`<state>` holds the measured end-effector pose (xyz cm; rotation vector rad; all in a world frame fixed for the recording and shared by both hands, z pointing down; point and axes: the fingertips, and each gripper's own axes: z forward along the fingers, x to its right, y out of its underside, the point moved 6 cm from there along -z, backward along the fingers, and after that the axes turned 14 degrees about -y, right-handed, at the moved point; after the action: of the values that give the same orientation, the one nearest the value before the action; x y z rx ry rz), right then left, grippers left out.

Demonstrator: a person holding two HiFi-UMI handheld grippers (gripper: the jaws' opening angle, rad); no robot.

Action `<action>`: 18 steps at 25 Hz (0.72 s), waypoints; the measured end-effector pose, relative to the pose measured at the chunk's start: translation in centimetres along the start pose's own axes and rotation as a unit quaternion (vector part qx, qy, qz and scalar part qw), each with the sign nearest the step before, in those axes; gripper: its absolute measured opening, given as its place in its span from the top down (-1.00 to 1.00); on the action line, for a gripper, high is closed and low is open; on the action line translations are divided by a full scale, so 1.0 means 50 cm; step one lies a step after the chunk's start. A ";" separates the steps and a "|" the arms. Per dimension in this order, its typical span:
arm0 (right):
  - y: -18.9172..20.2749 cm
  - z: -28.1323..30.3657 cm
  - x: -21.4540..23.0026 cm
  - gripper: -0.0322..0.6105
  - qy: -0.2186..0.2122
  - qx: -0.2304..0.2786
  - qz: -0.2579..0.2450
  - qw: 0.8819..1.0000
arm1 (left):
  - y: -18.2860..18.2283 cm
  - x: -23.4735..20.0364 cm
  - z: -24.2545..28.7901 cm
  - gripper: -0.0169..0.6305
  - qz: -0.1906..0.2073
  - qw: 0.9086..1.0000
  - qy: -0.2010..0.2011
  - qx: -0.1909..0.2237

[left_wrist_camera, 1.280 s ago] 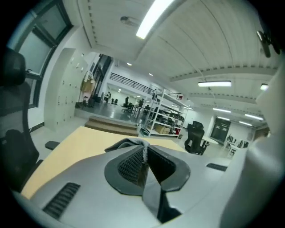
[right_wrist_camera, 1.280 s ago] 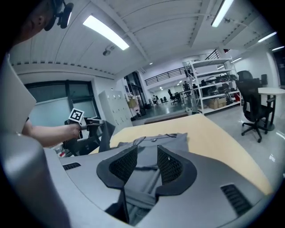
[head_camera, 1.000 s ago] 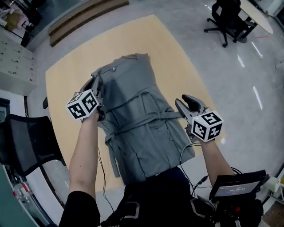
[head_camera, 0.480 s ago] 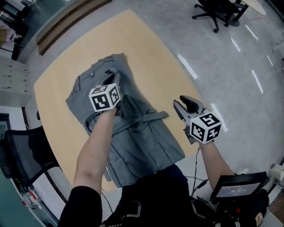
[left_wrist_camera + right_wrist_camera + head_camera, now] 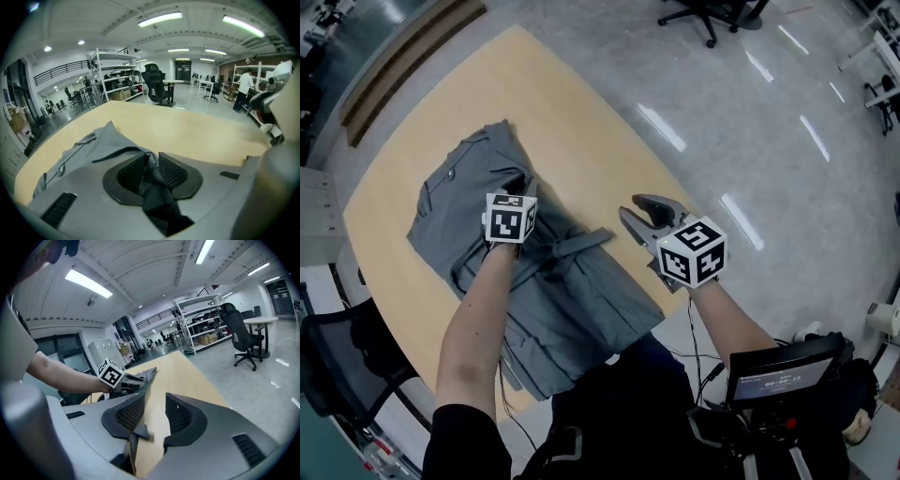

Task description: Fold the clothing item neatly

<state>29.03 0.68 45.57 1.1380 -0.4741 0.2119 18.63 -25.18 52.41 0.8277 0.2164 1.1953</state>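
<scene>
The grey dress [image 5: 450, 202] is being folded by the left gripper [image 5: 518, 182], fingers just opening around pinched cloth; fingers of the right gripper [image 5: 639, 211] are spread, empty; letting go seems next.

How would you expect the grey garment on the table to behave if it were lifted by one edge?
Probably floppy: the grey garment lies creased and folded over itself on the table. Its loose belt would likely dangle or drag. Likely light for its size, as the cloth looks thin and lies flat.
</scene>
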 end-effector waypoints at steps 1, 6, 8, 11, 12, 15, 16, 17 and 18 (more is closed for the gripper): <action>0.004 -0.006 0.001 0.52 0.000 0.000 0.002 1.000 | -0.009 0.010 0.005 0.70 0.004 1.000 0.009 0.004; 0.005 -0.026 0.010 0.52 0.009 0.003 0.003 1.000 | -0.061 0.047 0.042 0.50 0.035 0.996 0.078 0.009; 0.005 -0.023 0.010 0.52 0.008 0.003 0.003 1.000 | -0.074 0.043 0.034 0.45 0.020 0.996 0.083 0.027; 0.002 -0.026 0.010 0.52 0.006 0.005 0.002 1.000 | -0.102 0.023 -0.021 0.45 -0.054 0.992 0.068 0.096; -0.002 -0.029 0.011 0.52 0.005 0.007 0.002 1.000 | -0.112 0.018 -0.048 0.45 -0.075 0.988 0.064 0.121; -0.025 -0.038 0.009 0.52 -0.001 0.010 -0.004 1.000 | -0.133 0.010 -0.145 0.45 -0.122 0.974 0.060 0.183; -0.035 -0.038 0.006 0.52 -0.004 0.012 -0.009 1.000 | -0.135 0.005 -0.177 0.45 -0.132 0.969 0.056 0.199; -0.045 -0.035 0.002 0.52 -0.008 0.014 -0.015 1.000 | -0.133 -0.004 -0.209 0.45 -0.143 0.965 0.050 0.214; -0.053 -0.032 -0.004 0.52 -0.013 0.017 -0.021 1.000 | -0.129 -0.014 -0.240 0.45 -0.156 0.960 0.042 0.227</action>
<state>30.31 1.02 42.76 1.1833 -0.4722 0.1695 16.38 -21.12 39.57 1.0936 0.6857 0.8922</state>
